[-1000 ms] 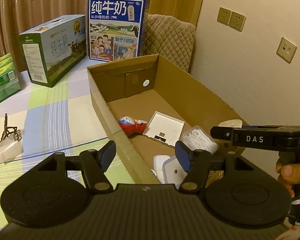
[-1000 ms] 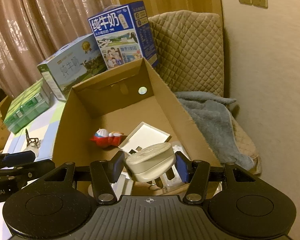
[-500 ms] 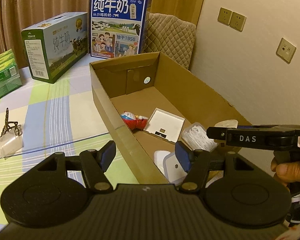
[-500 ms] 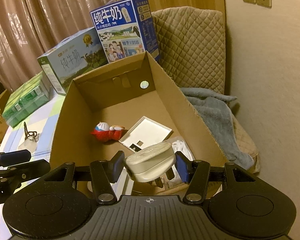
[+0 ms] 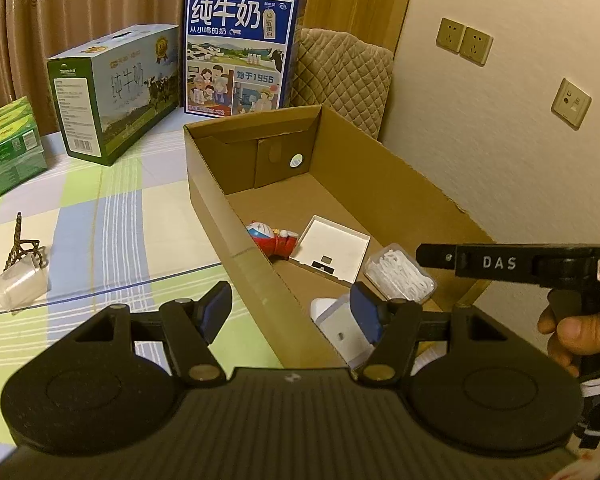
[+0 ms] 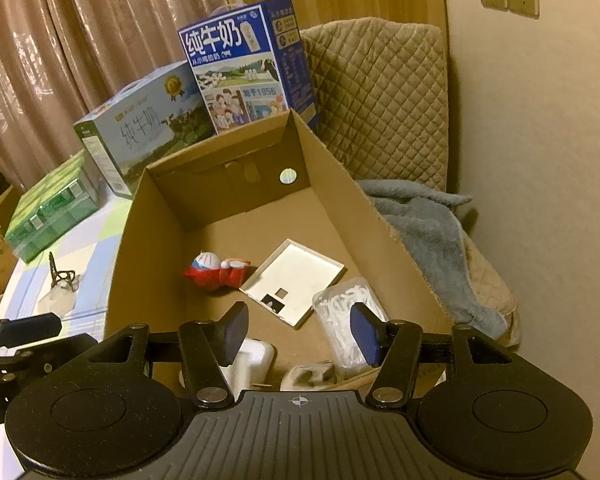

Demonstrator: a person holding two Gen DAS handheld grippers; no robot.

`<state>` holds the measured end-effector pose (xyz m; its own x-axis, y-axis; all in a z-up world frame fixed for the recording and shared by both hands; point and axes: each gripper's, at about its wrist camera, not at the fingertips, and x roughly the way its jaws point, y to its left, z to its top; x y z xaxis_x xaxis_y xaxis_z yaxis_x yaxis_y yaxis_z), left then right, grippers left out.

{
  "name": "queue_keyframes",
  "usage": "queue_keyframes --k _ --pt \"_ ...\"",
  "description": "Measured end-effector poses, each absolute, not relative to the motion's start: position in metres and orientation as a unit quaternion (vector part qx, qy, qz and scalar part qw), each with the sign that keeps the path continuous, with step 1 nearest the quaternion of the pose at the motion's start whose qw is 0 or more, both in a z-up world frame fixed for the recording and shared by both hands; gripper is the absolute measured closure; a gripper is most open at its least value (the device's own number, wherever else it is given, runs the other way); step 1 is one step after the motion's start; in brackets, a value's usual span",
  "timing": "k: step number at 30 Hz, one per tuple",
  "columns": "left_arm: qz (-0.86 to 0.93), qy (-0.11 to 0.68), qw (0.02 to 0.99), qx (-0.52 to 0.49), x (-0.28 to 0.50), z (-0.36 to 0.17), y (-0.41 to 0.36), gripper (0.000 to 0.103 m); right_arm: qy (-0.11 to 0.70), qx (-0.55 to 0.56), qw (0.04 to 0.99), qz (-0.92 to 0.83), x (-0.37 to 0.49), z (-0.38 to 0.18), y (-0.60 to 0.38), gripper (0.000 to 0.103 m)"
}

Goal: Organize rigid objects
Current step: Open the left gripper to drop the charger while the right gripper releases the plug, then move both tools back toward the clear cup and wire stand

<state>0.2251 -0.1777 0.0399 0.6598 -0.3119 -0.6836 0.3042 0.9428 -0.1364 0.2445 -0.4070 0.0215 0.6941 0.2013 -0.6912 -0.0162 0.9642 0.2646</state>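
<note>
2 black handheld grippers point down toward an open brown cardboard box (image 6: 140,240) on a table covered with a pastel checked cloth (image 5: 112,216). The right gripper (image 6: 300,334) hangs over the box's near end, its jaws opening with nothing between them; a white wall-plug charger (image 6: 308,374), blurred, lies on the box floor just below them. Beside it on the floor are a white rounded case (image 6: 250,360), a clear plastic box of white floss picks (image 6: 346,312), a flat white square tray (image 6: 296,276) and a red-and-blue cartoon figurine (image 6: 216,270) lying on its side.

The left gripper (image 5: 290,312) is held at a middling width and grips nothing; its blue pads straddle the box's near left wall without touching it. In the left wrist view, the right gripper's black arm marked "DAS" (image 5: 516,262) crosses at right, with a hand (image 5: 568,334) on its handle.

Outside the box, a small dark metal tower model (image 5: 20,244) rests on the cloth against a clear plastic cup (image 5: 20,290) on its side. 2 milk cartons stand behind the box, 1 blue (image 5: 240,52) and 1 green and white (image 5: 116,92), with green packs (image 5: 4,152) at far left. A quilted beige chair (image 6: 384,96) holding a grey-blue blanket (image 6: 424,224) sits against the wall.
</note>
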Motion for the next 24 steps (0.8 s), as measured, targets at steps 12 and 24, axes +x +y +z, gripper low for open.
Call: queue_keyframes --k 12,24 --pt "-0.163 0.369 0.915 -0.008 0.204 0.052 -0.162 0.043 0.374 0.115 0.918 0.059 0.221 0.046 -0.397 0.044" --pt "-0.151 0.358 0.921 -0.016 0.172 0.065 -0.130 0.043 0.371 0.107 0.920 0.070 0.189 0.061 -0.368 0.042"
